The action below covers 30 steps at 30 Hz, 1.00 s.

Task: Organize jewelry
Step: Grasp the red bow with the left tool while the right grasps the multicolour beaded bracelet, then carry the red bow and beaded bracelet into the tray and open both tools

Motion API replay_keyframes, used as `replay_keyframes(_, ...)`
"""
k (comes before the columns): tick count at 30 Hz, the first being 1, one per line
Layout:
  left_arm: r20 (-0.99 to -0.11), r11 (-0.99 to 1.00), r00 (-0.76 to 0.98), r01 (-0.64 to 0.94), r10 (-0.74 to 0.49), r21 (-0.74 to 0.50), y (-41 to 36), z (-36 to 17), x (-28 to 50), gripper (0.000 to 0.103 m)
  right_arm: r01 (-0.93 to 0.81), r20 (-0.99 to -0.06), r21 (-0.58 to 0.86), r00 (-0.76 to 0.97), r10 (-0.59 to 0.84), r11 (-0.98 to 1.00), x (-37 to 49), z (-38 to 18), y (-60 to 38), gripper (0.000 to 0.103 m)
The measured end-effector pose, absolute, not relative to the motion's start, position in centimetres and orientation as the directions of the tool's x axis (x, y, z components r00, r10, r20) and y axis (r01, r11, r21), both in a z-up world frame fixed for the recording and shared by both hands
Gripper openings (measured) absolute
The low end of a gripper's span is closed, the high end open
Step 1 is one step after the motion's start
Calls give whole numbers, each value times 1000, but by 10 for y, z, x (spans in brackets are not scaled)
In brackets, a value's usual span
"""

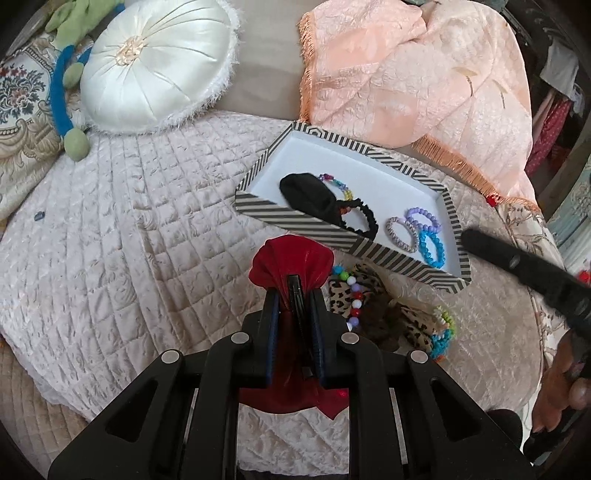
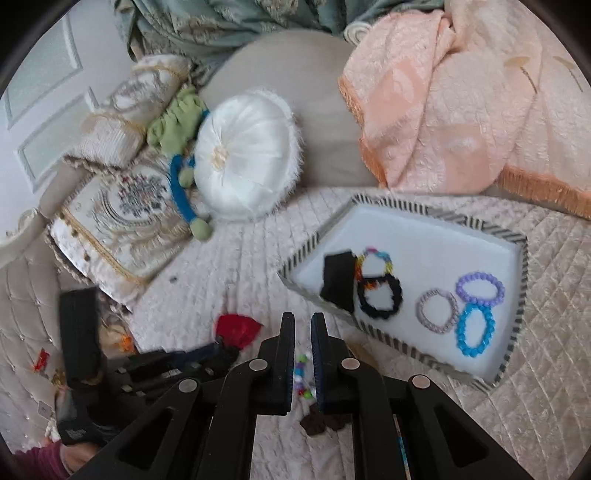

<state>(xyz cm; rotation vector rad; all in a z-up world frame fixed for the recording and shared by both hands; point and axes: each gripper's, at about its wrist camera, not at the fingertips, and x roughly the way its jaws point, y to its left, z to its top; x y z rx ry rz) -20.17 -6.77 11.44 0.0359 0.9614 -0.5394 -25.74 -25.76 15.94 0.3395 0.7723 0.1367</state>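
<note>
Bedding, cushions and a soft toy lying around the bed

A quilted pale pink bedspread (image 1: 129,229) is covering the bed, and a round white satin cushion (image 1: 155,62) with a fringed edge is resting at its far side, leaning against a beige headboard (image 2: 295,92). A green and blue soft toy (image 1: 70,81) is lying just beside the cushion, draping over an embroidered floral pillow (image 2: 125,214), with a cream bolster (image 2: 129,110) sitting behind it. A peach blanket (image 1: 424,74) with an orange fringe is lying crumpled at the far right, and a grey-green patterned fabric (image 2: 221,22) is hanging behind the headboard, near a white panelled door (image 2: 44,92).
</note>
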Motion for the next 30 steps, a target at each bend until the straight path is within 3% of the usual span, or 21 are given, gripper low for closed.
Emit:
replay_keyframes(1,-790,870,450,449,-417,-203,-67,113,-202,15,11,-686,339,686,240,941,-255,152,-256,8)
replay_keyframes(3,-794,873,447,443,-411,-202,-65,110,-203,15,23,-726,326,646,235,945,-252,137,-254,18)
replay_keyframes(4,-797,875,446,441,-408,-200,-63,108,-203,15,25,-741,322,630,235,947,-250,128,-252,32)
replay_keyframes(5,-799,876,446,439,-404,-198,-62,107,-203,15,24,-753,323,613,241,946,-247,119,-249,39)
replay_keyframes(10,-803,885,450,423,-391,-194,-56,105,-199,15,24,-818,275,532,221,961,-226,76,-235,39)
replay_keyframes(15,-809,888,442,415,-386,-197,-52,97,-194,15,46,-849,237,495,184,970,-200,50,-233,31)
replay_keyframes(18,-814,889,436,414,-384,-198,-51,94,-192,15,54,-867,193,477,145,980,-189,39,-233,10)
replay_keyframes(26,-803,889,450,408,-392,-206,-50,101,-190,15,27,-741,340,624,250,940,-217,98,-250,8)
replay_keyframes(30,-792,881,461,431,-399,-193,-59,112,-197,15,10,-695,338,678,242,941,-233,133,-258,8)
